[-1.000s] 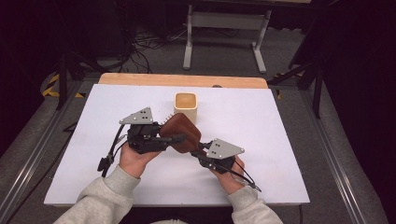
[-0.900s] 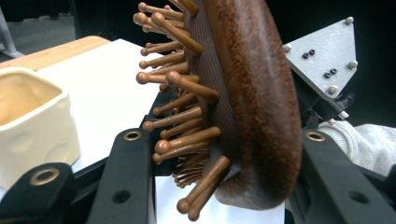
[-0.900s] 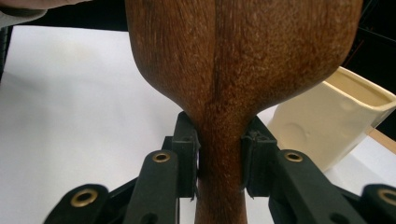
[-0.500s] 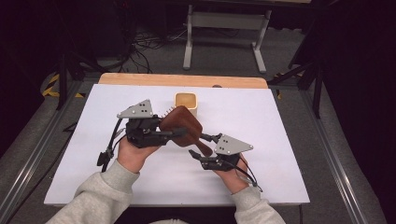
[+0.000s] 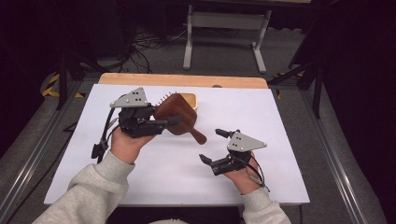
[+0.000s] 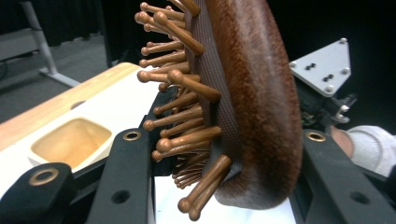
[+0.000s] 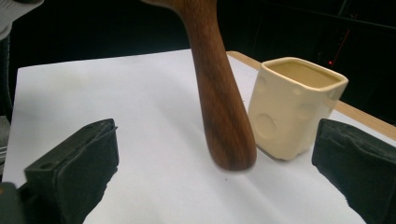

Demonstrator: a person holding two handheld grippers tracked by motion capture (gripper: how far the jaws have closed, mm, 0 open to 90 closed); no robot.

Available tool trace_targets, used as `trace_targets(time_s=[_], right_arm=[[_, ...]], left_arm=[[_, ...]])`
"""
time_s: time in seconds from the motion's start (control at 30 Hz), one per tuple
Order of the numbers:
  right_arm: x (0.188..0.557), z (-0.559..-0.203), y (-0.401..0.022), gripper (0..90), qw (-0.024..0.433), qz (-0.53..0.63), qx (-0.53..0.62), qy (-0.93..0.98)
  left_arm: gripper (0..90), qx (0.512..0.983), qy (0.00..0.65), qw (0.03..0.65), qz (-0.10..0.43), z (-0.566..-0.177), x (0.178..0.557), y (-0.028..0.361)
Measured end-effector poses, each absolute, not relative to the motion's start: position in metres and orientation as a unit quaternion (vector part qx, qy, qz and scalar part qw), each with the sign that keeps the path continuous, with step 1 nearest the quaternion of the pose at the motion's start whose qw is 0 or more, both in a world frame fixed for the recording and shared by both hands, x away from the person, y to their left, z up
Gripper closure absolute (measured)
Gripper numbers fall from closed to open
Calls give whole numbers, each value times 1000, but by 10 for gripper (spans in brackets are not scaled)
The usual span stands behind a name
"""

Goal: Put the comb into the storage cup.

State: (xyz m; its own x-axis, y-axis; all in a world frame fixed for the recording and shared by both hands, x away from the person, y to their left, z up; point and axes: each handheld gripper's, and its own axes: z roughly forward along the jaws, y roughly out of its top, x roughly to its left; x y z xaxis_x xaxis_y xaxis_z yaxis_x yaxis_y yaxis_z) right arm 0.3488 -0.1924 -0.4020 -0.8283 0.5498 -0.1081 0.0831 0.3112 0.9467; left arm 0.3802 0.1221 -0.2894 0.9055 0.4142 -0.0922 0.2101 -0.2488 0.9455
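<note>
A brown wooden hairbrush (image 5: 180,116) hangs tilted above the white table top (image 5: 289,140). My left gripper (image 5: 173,121) is shut on its head. In the left gripper view the brush head (image 6: 261,107) stands on edge between the jaws, its wooden pins pointing left. My right gripper (image 5: 211,145) is lower right of the brush; its jaws have just been opening and now stand open. In the right gripper view the brush handle (image 7: 219,102) hangs down between the wide-apart pads (image 7: 74,163) without touching them. A cream square cup (image 5: 190,99) stands behind the brush.
The cream cup (image 7: 294,107) sits upright just right of the handle tip, near the table's wooden far edge (image 5: 182,80). A metal stand (image 5: 224,28) and cables lie on the floor beyond. Bare white surface stretches left and right of my hands.
My right gripper let go of the brush handle, opened wide and drew back toward the lower right. The left gripper lifted the brush, with the handle now pointing down-right.
</note>
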Motion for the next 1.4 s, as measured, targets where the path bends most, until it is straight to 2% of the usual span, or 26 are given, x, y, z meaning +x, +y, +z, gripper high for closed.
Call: trace_targets(time_s=[0.7,1.4], right_arm=[[346,-413,-227,11,215,539,241,778],[349,-416,-230,12,215,532,247,781]], left_arm=[[579,782,207,566,160,-250,392,118],[575,763,249,555,219,-246,409,121]])
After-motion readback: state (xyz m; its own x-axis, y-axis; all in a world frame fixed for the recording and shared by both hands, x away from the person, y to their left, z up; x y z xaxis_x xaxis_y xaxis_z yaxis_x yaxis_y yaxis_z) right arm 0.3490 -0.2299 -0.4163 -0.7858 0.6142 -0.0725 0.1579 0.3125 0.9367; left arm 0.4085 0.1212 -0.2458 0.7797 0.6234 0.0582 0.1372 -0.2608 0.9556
